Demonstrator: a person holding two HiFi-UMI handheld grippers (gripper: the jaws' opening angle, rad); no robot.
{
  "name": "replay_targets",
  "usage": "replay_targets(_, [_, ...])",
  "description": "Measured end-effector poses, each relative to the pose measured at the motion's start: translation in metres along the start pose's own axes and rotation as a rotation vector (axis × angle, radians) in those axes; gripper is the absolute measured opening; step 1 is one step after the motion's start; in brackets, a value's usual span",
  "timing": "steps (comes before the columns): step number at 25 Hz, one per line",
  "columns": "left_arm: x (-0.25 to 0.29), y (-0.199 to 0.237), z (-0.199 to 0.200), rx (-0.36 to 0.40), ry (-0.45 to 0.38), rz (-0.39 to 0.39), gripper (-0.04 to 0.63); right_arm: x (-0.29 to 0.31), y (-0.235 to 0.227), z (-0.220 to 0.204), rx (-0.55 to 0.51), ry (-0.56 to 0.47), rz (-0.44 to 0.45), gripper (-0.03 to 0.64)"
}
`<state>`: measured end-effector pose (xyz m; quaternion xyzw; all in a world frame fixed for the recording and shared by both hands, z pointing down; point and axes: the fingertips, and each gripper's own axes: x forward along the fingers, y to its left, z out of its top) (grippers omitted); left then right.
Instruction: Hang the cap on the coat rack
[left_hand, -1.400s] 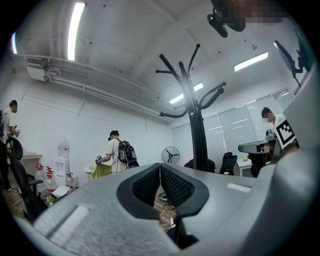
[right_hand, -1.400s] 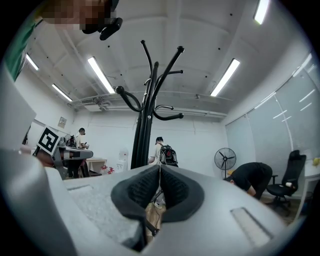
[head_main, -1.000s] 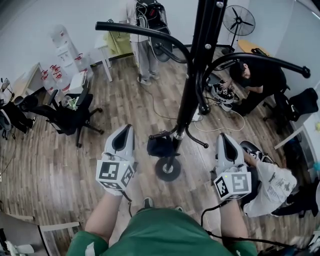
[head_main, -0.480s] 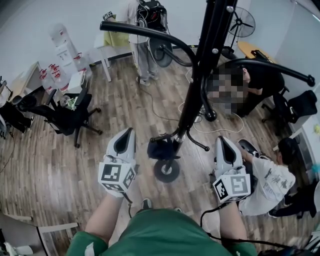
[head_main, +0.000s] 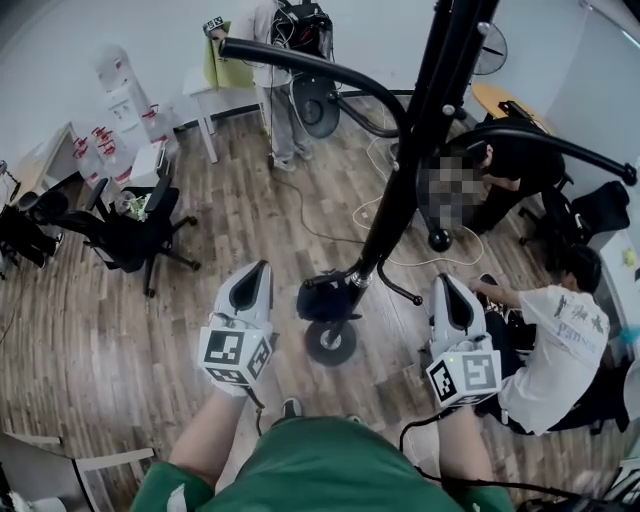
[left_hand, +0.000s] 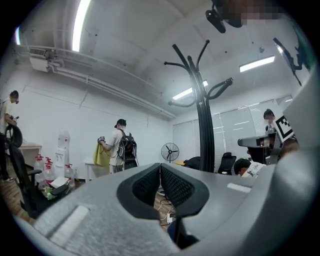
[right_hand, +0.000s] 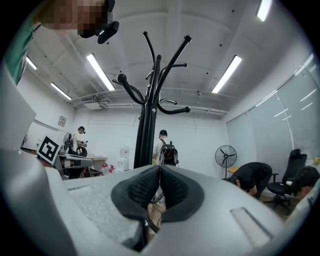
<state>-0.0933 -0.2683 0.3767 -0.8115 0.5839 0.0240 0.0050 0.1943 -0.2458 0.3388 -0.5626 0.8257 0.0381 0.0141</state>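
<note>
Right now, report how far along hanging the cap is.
Done, apparently: the dark cap hangs on a low hook of the coat rack. In hand: nothing; the left gripper and right gripper both show jaws shut and empty. Left: nothing that I can see.

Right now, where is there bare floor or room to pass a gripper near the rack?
Bare floor lies between the left gripper and the office chair. Right of the coat rack it is crowded: cables and a person in white beside the right gripper.
</note>
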Motion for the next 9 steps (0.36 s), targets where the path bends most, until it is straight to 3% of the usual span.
replay_targets(9, [0.005,0.019,-0.010,-0.009,-0.004,-0.034,0.012,0.006,0.017,-0.001,-0.017,-0.003,-0.029,0.005])
